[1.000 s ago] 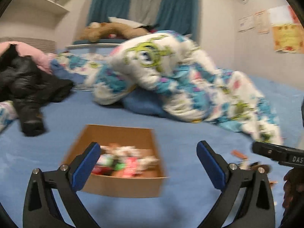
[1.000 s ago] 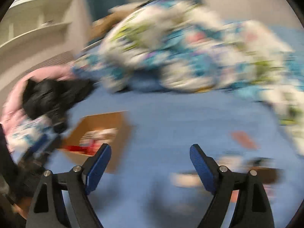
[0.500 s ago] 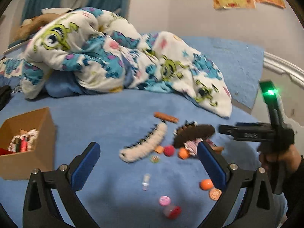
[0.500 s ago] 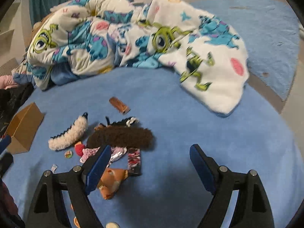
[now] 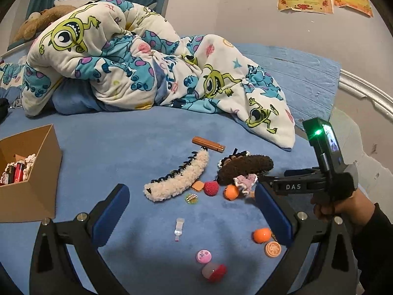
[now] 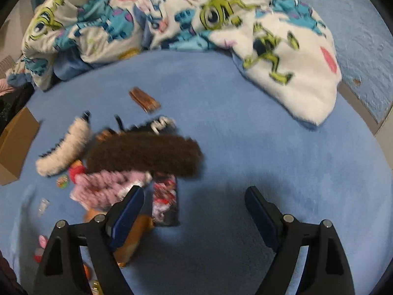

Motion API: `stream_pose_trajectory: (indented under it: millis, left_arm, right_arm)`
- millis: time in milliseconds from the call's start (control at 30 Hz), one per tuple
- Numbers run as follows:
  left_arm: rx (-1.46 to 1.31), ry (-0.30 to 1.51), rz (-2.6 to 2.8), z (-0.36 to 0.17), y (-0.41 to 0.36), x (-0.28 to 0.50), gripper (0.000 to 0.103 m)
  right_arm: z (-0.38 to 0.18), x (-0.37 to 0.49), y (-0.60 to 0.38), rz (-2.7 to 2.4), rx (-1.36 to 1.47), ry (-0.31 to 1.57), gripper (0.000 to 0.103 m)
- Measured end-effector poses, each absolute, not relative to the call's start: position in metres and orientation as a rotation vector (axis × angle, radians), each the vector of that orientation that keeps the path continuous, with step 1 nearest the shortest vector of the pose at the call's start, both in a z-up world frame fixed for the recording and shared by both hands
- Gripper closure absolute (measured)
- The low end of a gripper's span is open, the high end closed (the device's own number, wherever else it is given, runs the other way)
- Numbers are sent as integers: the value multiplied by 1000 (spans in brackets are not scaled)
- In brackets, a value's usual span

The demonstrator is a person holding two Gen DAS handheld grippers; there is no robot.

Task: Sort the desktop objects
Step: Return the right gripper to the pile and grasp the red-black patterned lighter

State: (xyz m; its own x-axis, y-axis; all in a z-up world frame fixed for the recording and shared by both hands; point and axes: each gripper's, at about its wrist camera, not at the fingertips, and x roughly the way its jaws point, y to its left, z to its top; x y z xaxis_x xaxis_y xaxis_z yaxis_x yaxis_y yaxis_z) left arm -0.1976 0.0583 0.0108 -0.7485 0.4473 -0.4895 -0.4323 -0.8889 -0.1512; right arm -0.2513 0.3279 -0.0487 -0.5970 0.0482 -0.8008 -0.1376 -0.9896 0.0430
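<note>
Blue bed (image 5: 137, 142) carries scattered hair clips (image 5: 178, 178) and small toys (image 5: 211, 188) beside a cardboard box (image 5: 36, 172); left hand-held gripper (image 5: 191, 211) and right hand-held gripper (image 6: 194, 204) both gape apart, empty.

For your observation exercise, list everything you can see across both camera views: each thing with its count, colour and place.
cardboard box: one, brown, left on bedspread, items inside
fluffy hair claw: one, cream, centre
fuzzy hair claw: one, dark brown, right of the cream one
lighter: one, brown, behind the claws
strawberry charm: one, red, centre
small balls: two, orange, right
blanket: one, cartoon print, behind
left gripper: open, empty
right gripper: open, empty
hand: one, holding the right gripper
</note>
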Motion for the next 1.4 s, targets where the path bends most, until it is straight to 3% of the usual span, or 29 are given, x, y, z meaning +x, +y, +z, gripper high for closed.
stream_pose_trajectory:
  millis: [267, 533, 700, 1067, 1100, 1133, 1200, 1400]
  left_arm:
    - [-741, 59, 2543, 7, 70, -194, 0]
    - [-742, 57, 2545, 6, 70, -195, 0]
    - [-746, 44, 2549, 6, 67, -196, 0]
    - [-756, 63, 2546, 3, 67, -197, 0]
    - [-758, 62, 2546, 2, 66, -198, 0]
    - [-758, 61, 2547, 2, 65, -198, 0]
    - [-756, 61, 2549, 3, 63, -198, 0]
    - [-759, 36, 2554, 2, 56, -200, 0]
  right_arm:
    - [-52, -254, 316, 2719, -1371, 103, 19]
    - [-50, -247, 324, 2674, -1320, 78, 67]
    - [-50, -246, 324, 2666, -1310, 69, 80]
    - [-44, -245, 318, 2738, -1311, -4, 81]
    - [-41, -243, 317, 2765, -1293, -20, 78]
    - [-38, -240, 316, 2794, -1272, -56, 67]
    - [-35, -238, 312, 2821, -1233, -115, 54]
    - [-47, -250, 313, 2789, -1277, -155, 54]
